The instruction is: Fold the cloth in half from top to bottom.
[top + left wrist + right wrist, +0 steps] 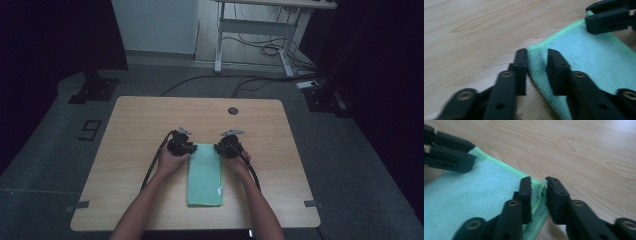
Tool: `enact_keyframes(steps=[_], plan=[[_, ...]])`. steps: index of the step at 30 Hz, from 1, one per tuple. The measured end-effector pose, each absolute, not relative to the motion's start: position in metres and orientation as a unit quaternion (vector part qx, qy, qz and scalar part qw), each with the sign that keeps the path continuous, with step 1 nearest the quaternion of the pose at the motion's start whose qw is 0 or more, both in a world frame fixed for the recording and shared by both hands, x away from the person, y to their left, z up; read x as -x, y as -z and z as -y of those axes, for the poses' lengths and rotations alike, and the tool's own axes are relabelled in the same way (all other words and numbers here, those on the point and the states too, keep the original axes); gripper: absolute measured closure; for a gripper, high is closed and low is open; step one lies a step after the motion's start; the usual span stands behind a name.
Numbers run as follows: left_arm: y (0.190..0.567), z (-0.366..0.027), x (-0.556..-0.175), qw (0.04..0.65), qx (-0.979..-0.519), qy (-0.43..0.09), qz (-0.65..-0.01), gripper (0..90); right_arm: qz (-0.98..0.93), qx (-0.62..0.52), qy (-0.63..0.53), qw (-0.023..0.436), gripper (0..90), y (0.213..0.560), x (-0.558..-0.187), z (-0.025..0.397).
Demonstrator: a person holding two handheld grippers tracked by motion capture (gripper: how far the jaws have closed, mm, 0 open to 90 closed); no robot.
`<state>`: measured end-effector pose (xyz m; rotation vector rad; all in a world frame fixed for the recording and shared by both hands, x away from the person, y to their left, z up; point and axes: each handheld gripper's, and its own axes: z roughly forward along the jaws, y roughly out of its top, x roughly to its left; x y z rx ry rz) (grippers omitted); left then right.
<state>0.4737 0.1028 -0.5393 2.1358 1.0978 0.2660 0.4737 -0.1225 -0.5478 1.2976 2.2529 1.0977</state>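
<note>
Both grippers' jaws stand spread, each astride a far corner of the cloth: left gripper, right gripper. The cloth lies folded mid-table (long edge running near-far). Pinch both corners fully before lifting, keeping the hands level.

The table is seen as pale, smooth wood grain; the cloth as soft, matt green terry; the jaws as matt black plastic.

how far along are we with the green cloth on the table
Done: the green cloth lies folded into a narrow strip on the table. In hand: the left hand-held gripper and right hand-held gripper each straddle a far corner, jaws apart. Left: closing, lifting, then probably the next fold.
</note>
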Motion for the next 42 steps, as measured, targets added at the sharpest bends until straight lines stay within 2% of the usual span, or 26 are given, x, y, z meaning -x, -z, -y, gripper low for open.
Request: enact_keyframes(steps=[4,9,27,33,42], plan=[[0.539,-0.103,-0.472,0.357,-0.830,-0.101,-0.416,82.5,-0.786,-0.455,-0.394,0.139,83.5,0.548,-0.475,0.128],[0.534,-0.103,-0.469,0.365,-0.833,-0.106,-0.402,86.0,-0.793,-0.438,-0.400,0.139,85.2,0.543,-0.472,0.131],[0.487,-0.112,-0.428,0.427,-0.823,-0.155,-0.342,86.0,-0.787,-0.365,-0.462,0.186,84.3,0.501,-0.427,0.143],[0.480,-0.112,-0.412,0.434,-0.823,-0.174,-0.323,85.8,-0.781,-0.356,-0.477,0.192,84.3,0.496,-0.408,0.146],[0.481,-0.113,-0.405,0.435,-0.827,-0.176,-0.310,86.3,-0.780,-0.349,-0.481,0.195,84.4,0.492,-0.396,0.147]])
